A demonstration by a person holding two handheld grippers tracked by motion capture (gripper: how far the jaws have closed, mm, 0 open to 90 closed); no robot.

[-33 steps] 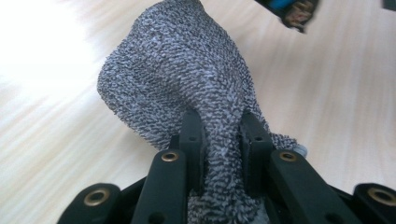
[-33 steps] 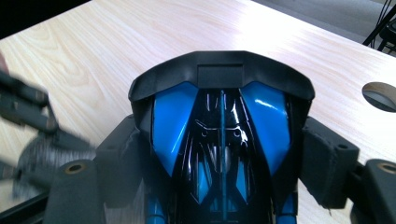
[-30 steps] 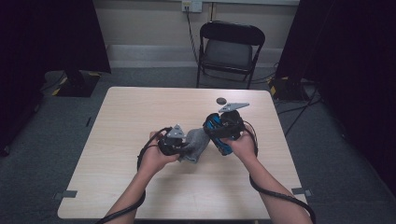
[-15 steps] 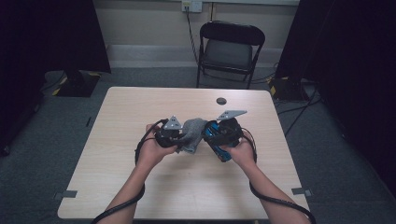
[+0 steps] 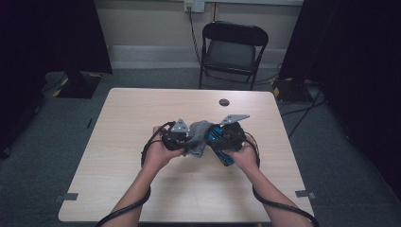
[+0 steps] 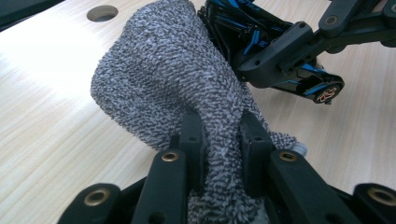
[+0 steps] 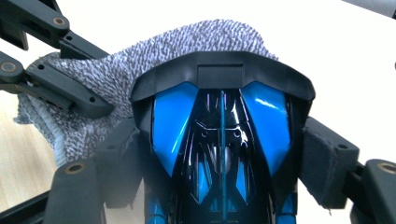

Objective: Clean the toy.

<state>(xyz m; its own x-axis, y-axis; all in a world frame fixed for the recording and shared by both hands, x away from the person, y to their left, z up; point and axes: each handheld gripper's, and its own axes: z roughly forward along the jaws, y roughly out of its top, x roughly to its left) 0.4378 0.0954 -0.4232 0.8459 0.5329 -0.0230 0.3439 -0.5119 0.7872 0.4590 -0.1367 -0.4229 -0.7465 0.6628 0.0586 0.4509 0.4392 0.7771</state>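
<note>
My left gripper [image 6: 219, 135] is shut on a grey terry cloth [image 6: 168, 79], which bulges up past the jaws. My right gripper [image 7: 222, 158] is shut on a glossy blue and black toy car [image 7: 219, 135], its pads on the car's two sides. The cloth [image 7: 140, 51] drapes over the car's far end and touches it. In the high view both hands hold the left gripper [image 5: 189, 139] and right gripper [image 5: 218, 139] close together above the table's middle, with the cloth [image 5: 199, 137] against the car [image 5: 223, 150].
The light wooden table [image 5: 142, 113] has a small round hole [image 5: 224, 102] near its far edge. A black folding chair [image 5: 234, 47] stands behind the table. Cables trail from both grippers along the forearms.
The car has turned in the right gripper and the cloth has moved up against its end. Both hands stay near the table's middle, still gripping.
</note>
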